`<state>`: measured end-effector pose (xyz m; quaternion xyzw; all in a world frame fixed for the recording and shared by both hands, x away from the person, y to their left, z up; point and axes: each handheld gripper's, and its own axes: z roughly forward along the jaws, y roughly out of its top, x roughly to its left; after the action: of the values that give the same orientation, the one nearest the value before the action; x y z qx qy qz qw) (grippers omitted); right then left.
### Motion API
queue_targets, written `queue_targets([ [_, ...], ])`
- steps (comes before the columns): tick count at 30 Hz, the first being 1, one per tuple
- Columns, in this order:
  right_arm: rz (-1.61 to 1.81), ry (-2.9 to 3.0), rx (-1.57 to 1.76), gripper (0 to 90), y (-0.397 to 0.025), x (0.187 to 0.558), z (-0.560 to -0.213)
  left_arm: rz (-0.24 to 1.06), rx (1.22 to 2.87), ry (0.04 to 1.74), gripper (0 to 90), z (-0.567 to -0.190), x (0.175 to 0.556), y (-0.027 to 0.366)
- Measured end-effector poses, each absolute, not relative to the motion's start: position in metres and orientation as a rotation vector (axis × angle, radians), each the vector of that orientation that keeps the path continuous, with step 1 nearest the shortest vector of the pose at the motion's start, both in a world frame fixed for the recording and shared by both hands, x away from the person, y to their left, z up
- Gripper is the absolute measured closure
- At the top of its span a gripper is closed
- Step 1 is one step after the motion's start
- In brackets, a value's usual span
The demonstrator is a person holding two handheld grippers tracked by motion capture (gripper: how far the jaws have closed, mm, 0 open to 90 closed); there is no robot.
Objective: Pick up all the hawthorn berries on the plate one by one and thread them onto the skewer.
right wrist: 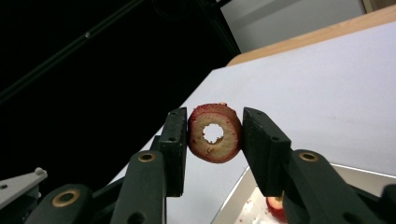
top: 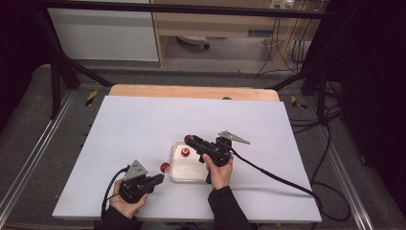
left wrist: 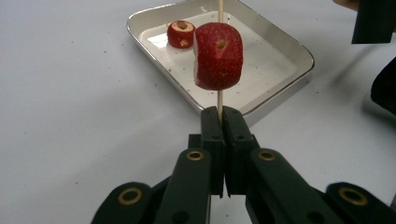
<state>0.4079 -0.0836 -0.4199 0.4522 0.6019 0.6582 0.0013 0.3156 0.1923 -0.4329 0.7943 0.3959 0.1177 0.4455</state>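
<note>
On the white table (top: pixel 143 124), a steel tray (top: pixel 178 176).

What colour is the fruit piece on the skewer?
Red with small seed specks: the fruit piece on the skewer, best in the left gripper view.

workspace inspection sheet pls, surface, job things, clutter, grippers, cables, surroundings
surface: white table, wooden strip at far edge, red specks near the tray
job's things: metal tray holding one fruit piece; skewer with a red fruit piece threaded on; cored fruit ring
clutter: nothing seen
grippers: left gripper shut on the skewer; right gripper shut on the fruit ring, above the tray
cables: black cable trails from right gripper across table; more on the floor at right
surroundings: black frame, grey floor, wooden cabinet behind
</note>
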Motion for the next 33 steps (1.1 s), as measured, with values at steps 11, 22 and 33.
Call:
queue_targets([
  [11, 2.146, 1.75, 1.358, 62.1, -0.082, 0.404, -0.423, 0.258, 1.955, 0.992, 88.3, -0.43, 0.314, 0.181],
  [22, 2.207, 1.684, 1.331, 62.1, -0.081, 0.403, -0.424, 0.24, 1.939, 1.019, 88.3, -0.429, 0.319, 0.17],
  [33, 2.216, 1.677, 1.301, 62.1, -0.079, 0.402, -0.427, 0.224, 1.934, 1.034, 88.3, -0.431, 0.323, 0.165],
])
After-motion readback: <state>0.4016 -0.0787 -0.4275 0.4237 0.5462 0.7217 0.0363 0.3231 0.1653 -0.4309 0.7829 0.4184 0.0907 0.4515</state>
